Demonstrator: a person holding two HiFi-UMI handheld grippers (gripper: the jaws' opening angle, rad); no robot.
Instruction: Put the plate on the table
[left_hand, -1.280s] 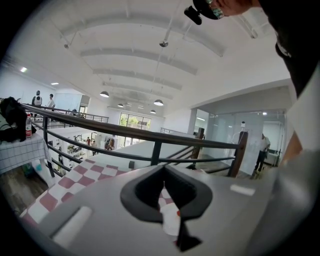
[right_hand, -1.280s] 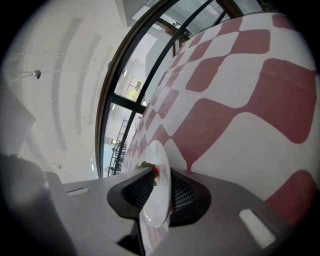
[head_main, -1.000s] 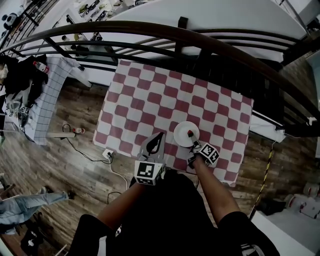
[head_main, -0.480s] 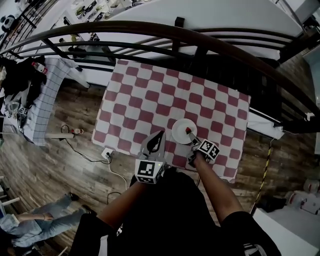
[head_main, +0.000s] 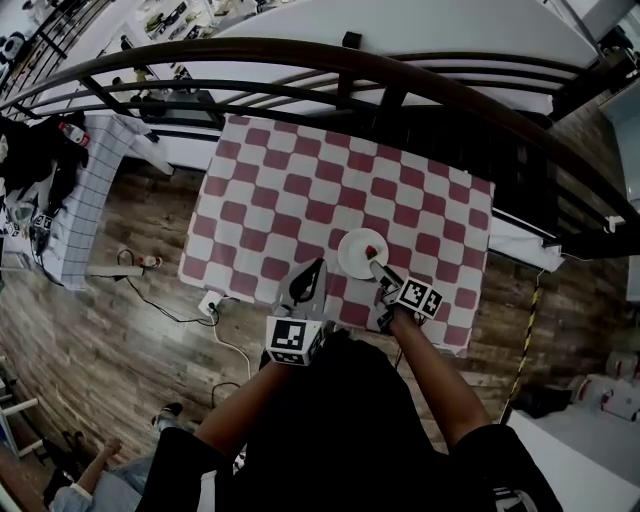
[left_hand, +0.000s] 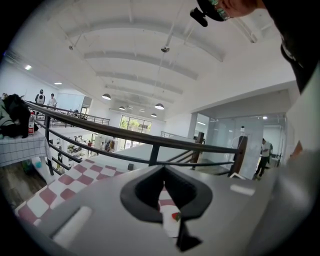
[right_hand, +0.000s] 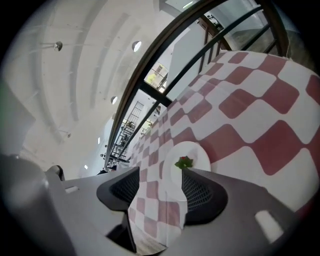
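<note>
plate (head_main: 361, 253) lies flat on counter (head_main: 290, 200), near right | my right hand-held gripper (head_main: 377, 270) has just been opening, grips nothing | my left hand-held gripper (head_main: 313, 270) closed, empty | placing looks done

Bright, even daylight; pendant lamps (left_hand: 159, 106) lit, windows (left_hand: 131, 121) blown out. Heavy fisheye bending, black vignette at edges. Close foreground soft. Shadows faint.

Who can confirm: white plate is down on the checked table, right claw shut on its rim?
One error: the right claw is open, its jaws just opened and clear of the rim. The plate does lie on the checked table. Right gripper view shows it.
</note>
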